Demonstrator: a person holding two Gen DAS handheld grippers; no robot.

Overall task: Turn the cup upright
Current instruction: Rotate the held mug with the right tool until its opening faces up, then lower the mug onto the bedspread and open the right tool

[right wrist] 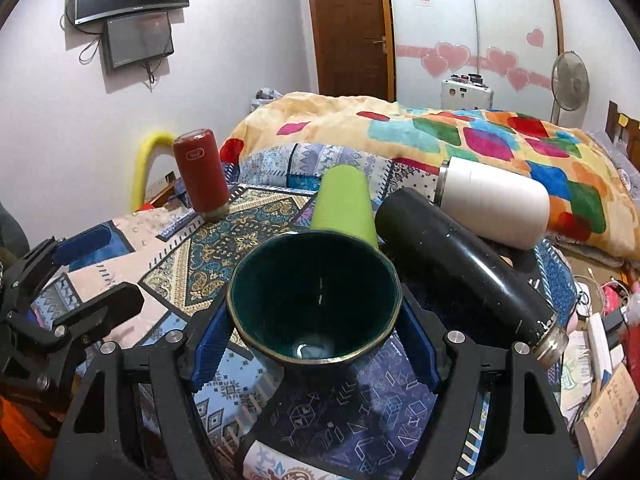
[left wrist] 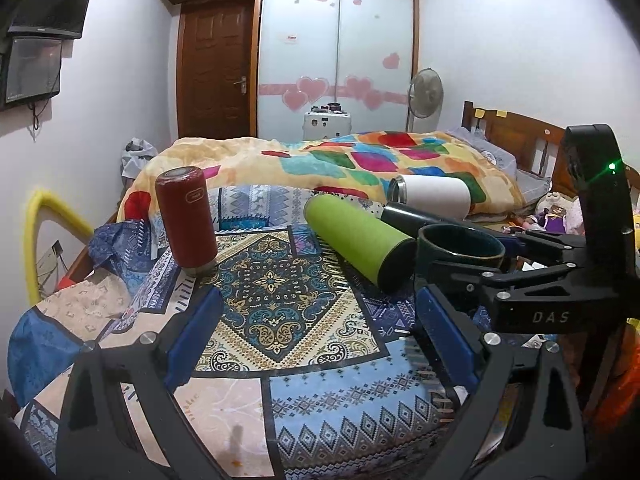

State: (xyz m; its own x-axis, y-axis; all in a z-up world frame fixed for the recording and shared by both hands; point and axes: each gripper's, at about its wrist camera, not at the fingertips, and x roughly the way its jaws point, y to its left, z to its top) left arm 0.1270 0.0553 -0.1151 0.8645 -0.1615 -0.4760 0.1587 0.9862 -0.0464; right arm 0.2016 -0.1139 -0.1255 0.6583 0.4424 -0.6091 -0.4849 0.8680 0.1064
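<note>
The cup point(right wrist: 315, 300), a dark green one, sits between the blue pads of the right gripper point(right wrist: 316, 316), whose fingers point(right wrist: 210, 344) are clamped on its sides. Its mouth faces up and a little toward the camera, so I can see down to the glazed bottom. From the left wrist view the same cup point(left wrist: 460, 246) shows rim-up at the right, held by the right gripper point(left wrist: 496, 264). Whether its base is touching the bed cover point(right wrist: 224, 232) or hangs just above it, I cannot tell.

So the turning itself looks done, to my eye: the cup is mouth-up. What seems left is to set it down steady on the cover and let go.

Just beyond the fingers lies a green bottle point(right wrist: 344, 204) on its side, and to their right a black flask point(right wrist: 468, 264), also lying down, close to the cup's rim. Behind that is a white flask point(right wrist: 496, 204), again on its side, against the bright quilt point(right wrist: 460, 136). Farther off to the left stands a red bottle point(right wrist: 202, 176).

The left gripper point(left wrist: 316, 340) hangs over the patterned cover with its fingers point(left wrist: 196, 336) wide apart and nothing between them; the red bottle point(left wrist: 186, 220) is ahead of its left finger, well apart.
</note>
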